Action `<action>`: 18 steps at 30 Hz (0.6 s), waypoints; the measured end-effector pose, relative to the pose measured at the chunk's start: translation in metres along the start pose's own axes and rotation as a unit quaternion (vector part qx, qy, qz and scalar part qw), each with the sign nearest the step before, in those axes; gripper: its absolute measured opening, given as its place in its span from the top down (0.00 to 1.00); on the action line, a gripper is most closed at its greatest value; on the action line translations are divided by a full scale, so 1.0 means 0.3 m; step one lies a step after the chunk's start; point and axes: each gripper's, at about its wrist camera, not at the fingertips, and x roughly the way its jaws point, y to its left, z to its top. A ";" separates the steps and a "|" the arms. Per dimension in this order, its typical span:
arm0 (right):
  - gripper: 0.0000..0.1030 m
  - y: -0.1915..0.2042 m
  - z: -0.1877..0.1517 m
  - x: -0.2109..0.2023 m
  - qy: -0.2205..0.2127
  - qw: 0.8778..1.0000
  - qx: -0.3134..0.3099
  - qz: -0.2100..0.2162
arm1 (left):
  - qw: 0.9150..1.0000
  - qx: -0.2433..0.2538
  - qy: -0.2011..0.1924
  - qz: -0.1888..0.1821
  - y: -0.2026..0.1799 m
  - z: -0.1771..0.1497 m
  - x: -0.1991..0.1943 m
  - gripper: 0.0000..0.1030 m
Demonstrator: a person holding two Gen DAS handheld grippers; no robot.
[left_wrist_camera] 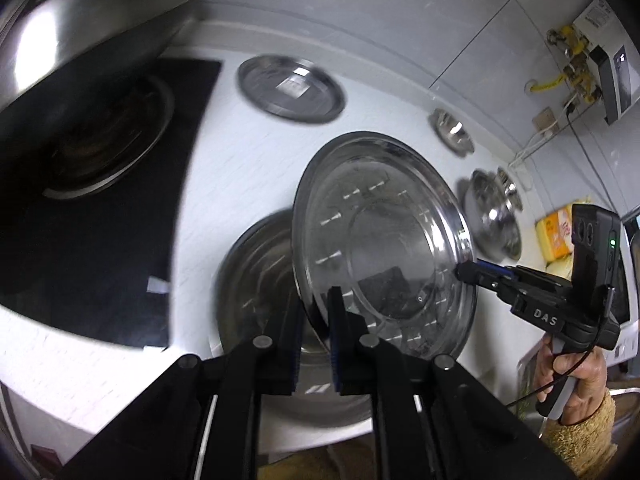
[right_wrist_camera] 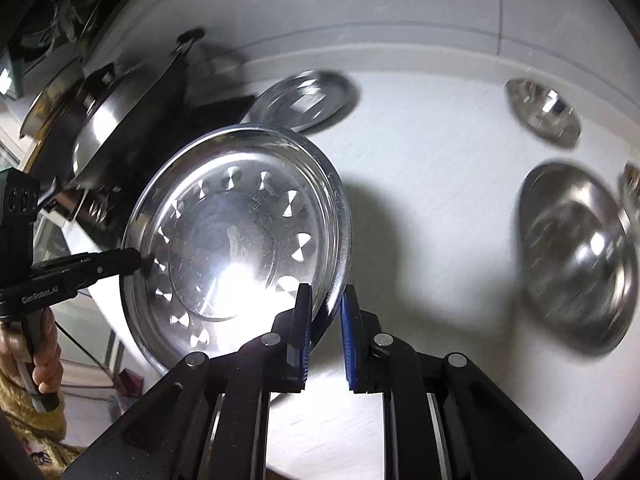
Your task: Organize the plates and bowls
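Steel plate (left_wrist_camera: 384, 240) held tilted above the white surface (right_wrist_camera: 420, 168), left gripper (left_wrist_camera: 316, 320) and right gripper (right_wrist_camera: 326, 316) each with fingers clamped on opposite rims, large bowl (left_wrist_camera: 256, 280) beneath, second plate (left_wrist_camera: 291, 88) and bowls (right_wrist_camera: 576, 256) well apart behind.

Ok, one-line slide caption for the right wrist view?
Both grippers, right and left, hold a tilted steel plate by opposite rims above the white counter.
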 end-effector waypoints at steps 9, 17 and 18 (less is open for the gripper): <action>0.87 0.094 -0.152 0.128 0.031 0.999 0.041 -0.007 | 0.999 0.020 0.047 0.008 0.090 -0.107 0.107 0.90; 0.87 0.093 -0.175 0.138 0.028 0.997 0.058 -0.029 | 0.997 0.037 0.056 0.030 0.077 -0.101 0.164 0.86; 0.85 0.096 -0.175 0.139 0.028 0.997 0.059 -0.030 | 0.997 0.042 0.050 0.037 0.075 -0.100 0.159 0.86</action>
